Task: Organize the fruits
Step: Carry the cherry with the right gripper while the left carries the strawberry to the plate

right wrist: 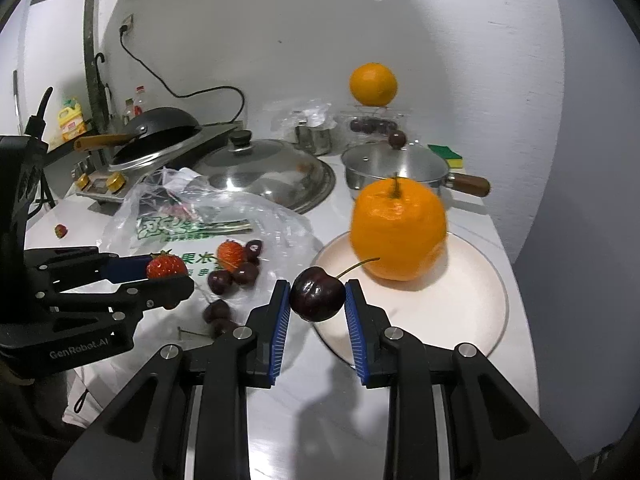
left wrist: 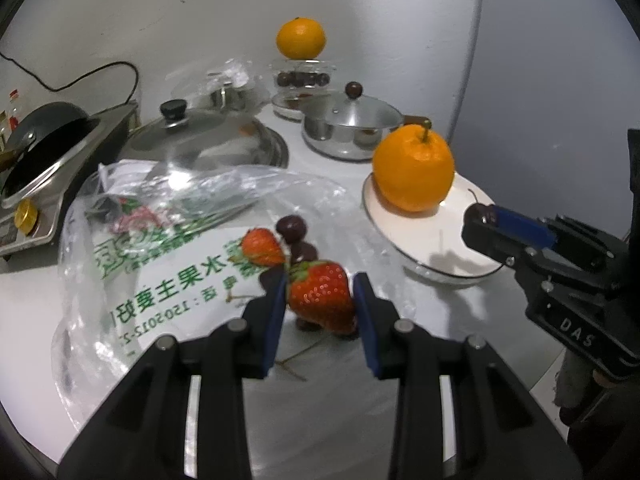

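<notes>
Red strawberry (left wrist: 320,300) sits clamped in my left claw (left wrist: 320,300) above the bag (left wrist: 160,280); my right claw (right wrist: 318,300) pinches a dark cherry (right wrist: 318,300) over the plate (right wrist: 472,312), near the orange (right wrist: 398,232).

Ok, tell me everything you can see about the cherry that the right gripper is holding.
The cherry is dark red, almost black, round and glossy, with a thin curved stem rising to its right. It looks whole. The right gripper is shut on it, a blue ribbed pad pressing each side, so it hangs in the air over the near rim of the white plate, in front of the orange on it. Nothing else touches it.
</notes>
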{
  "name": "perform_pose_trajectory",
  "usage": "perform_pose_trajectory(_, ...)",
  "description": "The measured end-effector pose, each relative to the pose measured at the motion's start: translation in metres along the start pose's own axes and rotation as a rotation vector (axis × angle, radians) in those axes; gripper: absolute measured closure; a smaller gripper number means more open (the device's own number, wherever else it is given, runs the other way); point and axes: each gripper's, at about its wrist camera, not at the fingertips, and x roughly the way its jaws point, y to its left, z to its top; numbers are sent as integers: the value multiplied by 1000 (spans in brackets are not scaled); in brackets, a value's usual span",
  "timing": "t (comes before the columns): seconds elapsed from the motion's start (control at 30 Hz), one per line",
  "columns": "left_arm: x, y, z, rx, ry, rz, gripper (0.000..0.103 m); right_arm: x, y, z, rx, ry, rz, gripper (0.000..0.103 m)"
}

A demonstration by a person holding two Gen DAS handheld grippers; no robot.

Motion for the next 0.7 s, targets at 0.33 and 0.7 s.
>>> perform_pose_trajectory(0.33,15,-23,12,36,-1,-16,68,1,-34,-5,31,7,-34,73)
perform_pose_trajectory(0.7,35,-43,24,69,-1,-19,68,12,-62,-8,64,20,-42,73)
